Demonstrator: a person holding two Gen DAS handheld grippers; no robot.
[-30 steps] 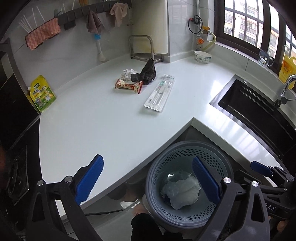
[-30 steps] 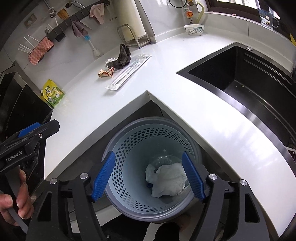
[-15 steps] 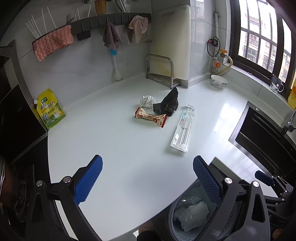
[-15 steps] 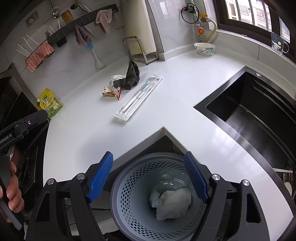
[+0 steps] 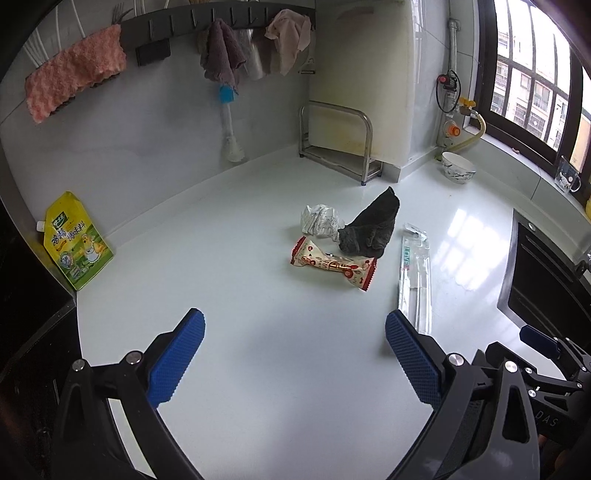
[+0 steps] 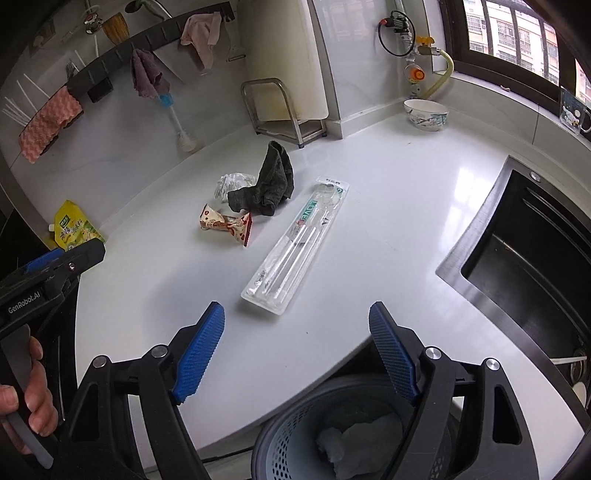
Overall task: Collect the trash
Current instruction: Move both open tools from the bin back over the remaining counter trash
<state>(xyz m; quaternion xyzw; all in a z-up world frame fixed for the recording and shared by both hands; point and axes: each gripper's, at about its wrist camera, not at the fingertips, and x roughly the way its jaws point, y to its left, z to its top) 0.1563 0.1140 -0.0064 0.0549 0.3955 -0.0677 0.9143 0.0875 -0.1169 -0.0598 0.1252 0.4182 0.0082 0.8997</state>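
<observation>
On the white counter [image 5: 258, 332] lie a red snack wrapper [image 5: 332, 264], a crumpled white wrapper [image 5: 319, 221], a dark cloth [image 5: 373, 229] and a clear toothbrush pack [image 5: 415, 273]. They also show in the right wrist view: the snack wrapper [image 6: 227, 223], the cloth [image 6: 269, 184] and the pack [image 6: 299, 243]. My left gripper [image 5: 293, 354] is open and empty, short of the wrapper. My right gripper [image 6: 295, 343] is open and empty, just short of the pack's near end. A grey perforated bin [image 6: 295, 443] below the counter edge holds white crumpled trash [image 6: 362, 439].
A black sink [image 6: 535, 266] is at the right. A yellow pouch [image 5: 75, 243] leans at the left wall. A metal rack [image 5: 338, 147], a bowl [image 5: 458, 168] and a hanging brush [image 5: 229, 125] stand at the back. Cloths hang on a wall rail [image 5: 221, 22].
Both grippers have risen from over the bin and moved forward over the counter toward the trash. Both stayed open and empty.
</observation>
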